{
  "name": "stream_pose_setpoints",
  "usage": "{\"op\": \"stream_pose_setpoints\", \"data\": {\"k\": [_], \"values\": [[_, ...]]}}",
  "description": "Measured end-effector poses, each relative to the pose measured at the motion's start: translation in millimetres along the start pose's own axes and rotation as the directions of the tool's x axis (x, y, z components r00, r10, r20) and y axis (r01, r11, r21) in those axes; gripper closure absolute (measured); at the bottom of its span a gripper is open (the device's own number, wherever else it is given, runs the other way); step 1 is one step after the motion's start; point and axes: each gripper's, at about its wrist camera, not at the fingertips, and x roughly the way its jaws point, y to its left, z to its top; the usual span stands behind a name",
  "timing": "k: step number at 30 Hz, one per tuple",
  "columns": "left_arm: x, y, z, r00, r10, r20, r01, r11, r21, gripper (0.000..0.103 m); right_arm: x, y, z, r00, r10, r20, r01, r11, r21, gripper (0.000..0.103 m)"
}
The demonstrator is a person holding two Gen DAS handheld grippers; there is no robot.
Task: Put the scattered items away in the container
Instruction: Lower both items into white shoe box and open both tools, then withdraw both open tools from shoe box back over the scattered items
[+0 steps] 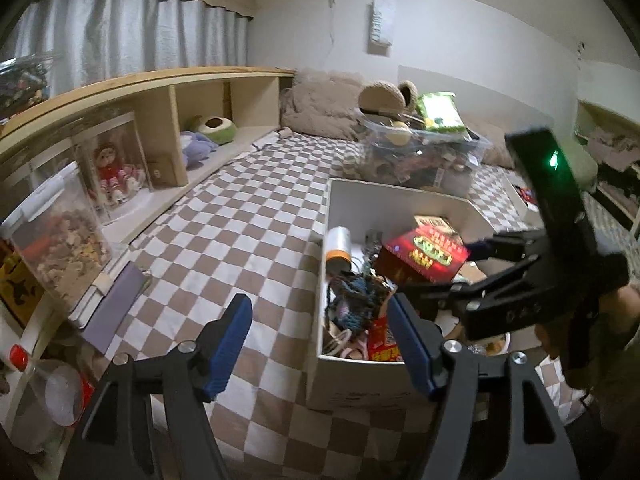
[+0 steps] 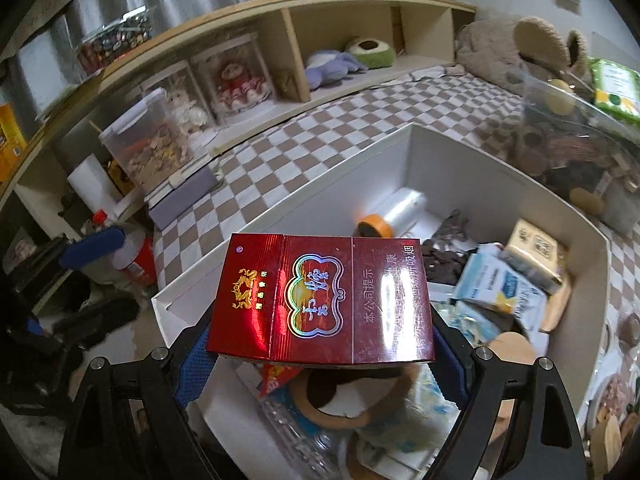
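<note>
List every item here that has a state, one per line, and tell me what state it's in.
Left gripper: open, nothing between its jaws.
Right gripper: shut on the red carton, held over the white box.
Red carton: closed, gripped flat, not yet set down.
White box: open-topped, partly filled with items.
Film roll: lying on its side inside the white box.
Clear bin: lidless, heaped full.

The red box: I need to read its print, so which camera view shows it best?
The right wrist view: the red box fills the middle, lid up, sharp between the right gripper pads. The left wrist view shows it smaller and blurred, held above the white container.
</note>
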Motion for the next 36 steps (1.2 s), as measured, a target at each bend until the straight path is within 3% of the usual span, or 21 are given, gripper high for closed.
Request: {"op": "stream_pose_setpoints", "data": {"k": [10,11,12,27,36], "values": [[-22.6,12.1,3.0,0.998,0.024,0.054,-0.022,0.999,-0.033,0.027,26.8,18.3,5.0,0.991,0.070,-0.114,-0.078,0.995,-0.066,0.012],[-23.3,12.9,3.0,0.998,0.027,0.055,-0.025,0.999,-0.037,0.025,28.8,18.9,4.0,0.990,0.072,-0.124,-0.081,0.994,-0.069,0.009],[-23.2,13.3,2.8,0.998,0.029,0.057,-0.027,0.999,-0.039,0.022,29.7,19.2,2.8,0.990,0.062,-0.126,-0.071,0.995,-0.072,0.000],[-24.6,2.3,6.1,0.999,0.021,0.045,-0.019,0.999,-0.050,0.016,2.4,-0.6,-1.3,0.998,0.027,-0.052,-0.028,0.999,-0.016,0.000],[-25.8,-15.6,16.1,0.999,0.003,0.050,-0.001,0.999,-0.048,0.016,-37.2,-14.5,-1.8,0.997,0.022,0.068,-0.023,1.000,0.021,0.000]]}}
